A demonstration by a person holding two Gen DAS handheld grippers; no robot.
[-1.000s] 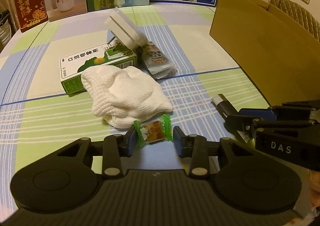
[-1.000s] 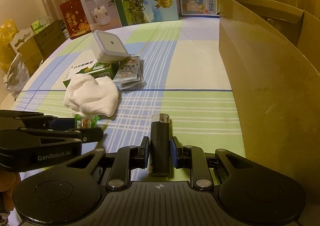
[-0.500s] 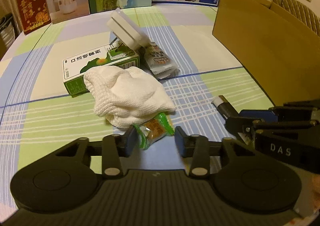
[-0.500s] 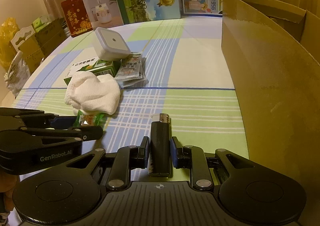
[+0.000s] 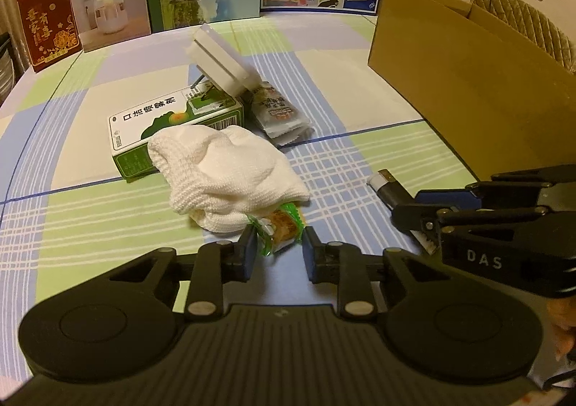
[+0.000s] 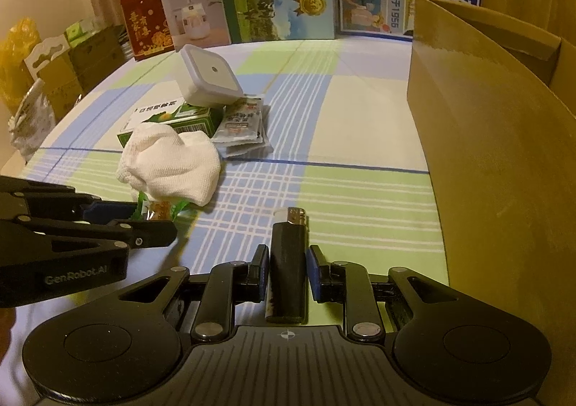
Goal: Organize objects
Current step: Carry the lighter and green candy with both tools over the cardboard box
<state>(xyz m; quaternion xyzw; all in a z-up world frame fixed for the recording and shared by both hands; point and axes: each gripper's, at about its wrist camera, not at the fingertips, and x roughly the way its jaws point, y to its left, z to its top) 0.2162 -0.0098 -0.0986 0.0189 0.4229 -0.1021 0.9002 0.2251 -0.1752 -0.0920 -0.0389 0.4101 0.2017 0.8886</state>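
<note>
1. Green-wrapped candy (image 5: 279,228) sits between the pads of the left tool (image 5: 279,255), whose jaws have just been closing and now pinch it, near the checked worktop's (image 5: 360,82) front edge, against a crumpled white cloth (image 5: 223,168).
2. The right tool (image 6: 288,269) is clamped on a black lighter (image 6: 288,262), close to the cardboard box (image 6: 486,154) along the worktop's right edge.
3. Behind the cloth, toward the middle, a green carton (image 5: 144,118) lies flat with grey sachets (image 5: 279,114) beside it.
</note>
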